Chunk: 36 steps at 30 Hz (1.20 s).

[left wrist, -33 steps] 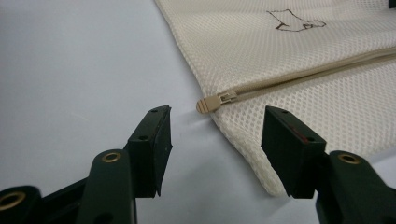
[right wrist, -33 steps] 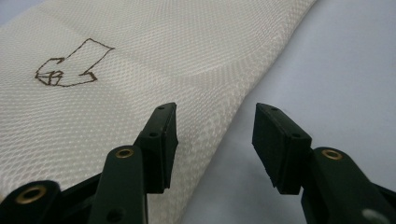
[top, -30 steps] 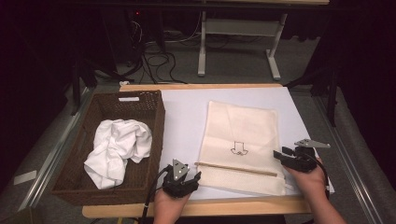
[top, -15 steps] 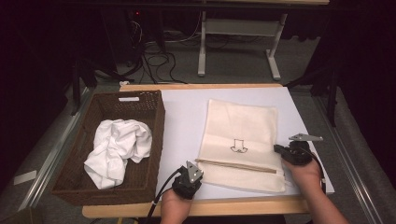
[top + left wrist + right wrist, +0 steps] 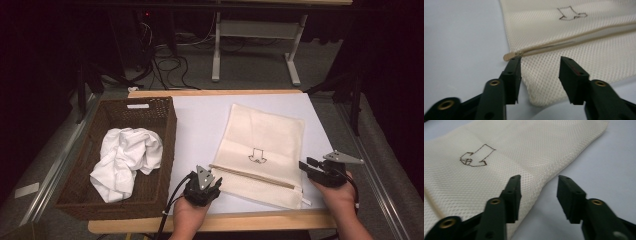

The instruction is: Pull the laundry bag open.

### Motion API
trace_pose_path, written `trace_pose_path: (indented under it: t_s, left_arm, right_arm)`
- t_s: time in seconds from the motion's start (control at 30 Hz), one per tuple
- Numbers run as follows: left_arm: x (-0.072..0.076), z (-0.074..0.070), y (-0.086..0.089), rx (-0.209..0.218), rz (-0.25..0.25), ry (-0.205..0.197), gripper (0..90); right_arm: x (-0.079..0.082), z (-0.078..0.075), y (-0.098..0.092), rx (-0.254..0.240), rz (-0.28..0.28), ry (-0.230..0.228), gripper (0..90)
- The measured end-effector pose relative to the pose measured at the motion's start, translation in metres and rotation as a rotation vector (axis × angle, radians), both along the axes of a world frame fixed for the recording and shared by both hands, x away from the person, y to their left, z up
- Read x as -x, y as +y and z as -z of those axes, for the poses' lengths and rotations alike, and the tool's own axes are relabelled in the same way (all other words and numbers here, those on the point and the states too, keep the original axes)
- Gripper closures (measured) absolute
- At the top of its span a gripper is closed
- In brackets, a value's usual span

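White desk carries my soft, light mesh bag, right of the basket. Both claws, left and right, have just spread open, empty; I'd pinch its near corners by the zipper.

Cream mesh bag lies flat on the counter; left gripper and right gripper flank its near corners; basket holds white cloth.
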<state>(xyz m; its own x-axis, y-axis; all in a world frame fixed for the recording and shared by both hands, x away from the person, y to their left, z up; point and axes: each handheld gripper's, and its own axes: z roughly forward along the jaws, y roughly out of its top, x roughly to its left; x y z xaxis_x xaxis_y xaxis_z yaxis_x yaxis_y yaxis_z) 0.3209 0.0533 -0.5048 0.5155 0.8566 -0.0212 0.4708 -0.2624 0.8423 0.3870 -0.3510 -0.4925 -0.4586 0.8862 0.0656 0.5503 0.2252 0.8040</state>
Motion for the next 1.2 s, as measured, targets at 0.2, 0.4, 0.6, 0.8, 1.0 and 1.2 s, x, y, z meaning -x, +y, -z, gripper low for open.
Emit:
trace_pose_path:
  t_s: [0.2,0.4,0.6,0.8,1.0,1.2]
  left_arm:
    - [-0.001,-0.005,-0.002,0.001,-0.003,-0.013,36.0]
    - [-0.004,-0.007,-0.002,0.030,0.050,0.013,17.1]
    - [-0.004,-0.015,-0.005,0.031,0.055,0.003,11.0]
    - [-0.006,-0.024,0.002,0.078,0.042,-0.011,10.8]
    - [-0.009,-0.038,0.006,0.098,0.037,-0.037,8.3]
    - [-0.005,-0.045,0.012,0.129,0.021,-0.036,8.4]
  right_arm:
    - [0.022,-0.009,-0.003,-0.013,0.001,-0.069,26.7]
    - [0.042,-0.016,0.006,0.010,-0.023,-0.116,7.6]
    - [0.049,-0.018,0.013,0.001,-0.039,-0.152,2.3]
    - [0.049,-0.021,0.015,-0.003,-0.049,-0.166,0.6]
    - [0.050,-0.022,0.019,-0.010,-0.060,-0.173,0.6]
    - [0.051,-0.020,0.019,-0.027,-0.046,-0.165,0.6]
